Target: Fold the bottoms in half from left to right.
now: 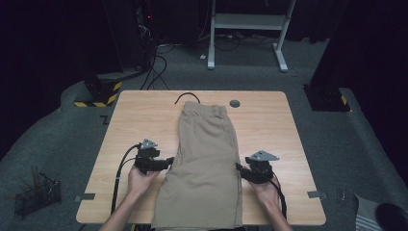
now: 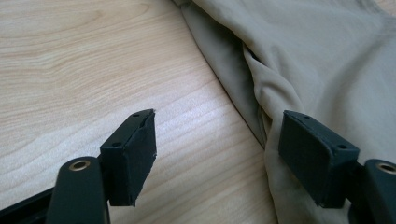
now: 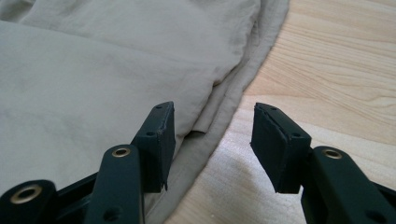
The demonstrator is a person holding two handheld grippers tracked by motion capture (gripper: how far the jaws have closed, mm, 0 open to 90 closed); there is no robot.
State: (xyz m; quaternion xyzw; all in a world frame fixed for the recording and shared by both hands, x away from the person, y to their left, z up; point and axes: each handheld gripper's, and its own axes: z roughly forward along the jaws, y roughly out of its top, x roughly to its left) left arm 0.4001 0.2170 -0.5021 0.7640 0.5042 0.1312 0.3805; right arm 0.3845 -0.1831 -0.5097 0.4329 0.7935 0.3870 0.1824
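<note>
Two hand-held grippers flank a pair of khaki cotton shorts [image 1: 206,163] laid flat down the middle of the pale wooden table [image 1: 269,125], waistband at the far end and leg hems toward the person. The garment's long axis runs straight away from the person, so each gripper meets a side seam broadside, about halfway along.

The left gripper [image 1: 169,160] sits at the shorts' left edge with its jaws spread wide and nothing pinched. In the left gripper view, the folded side edge of the fabric [image 2: 261,116] lies in the gap, closer to the right-hand pad, with bare wood under the other pad.

The right gripper [image 1: 239,167] mirrors it on the opposite edge, also released. In the right gripper view, the layered hem edge [image 3: 219,126] curves between the two pads, which stand clear of it.

Both hands look equally near, each just beside its own seam. I'd judge the next move turns on sliding each lower pad under the cloth edge before closing, since the fabric lies flat against the table.
</note>
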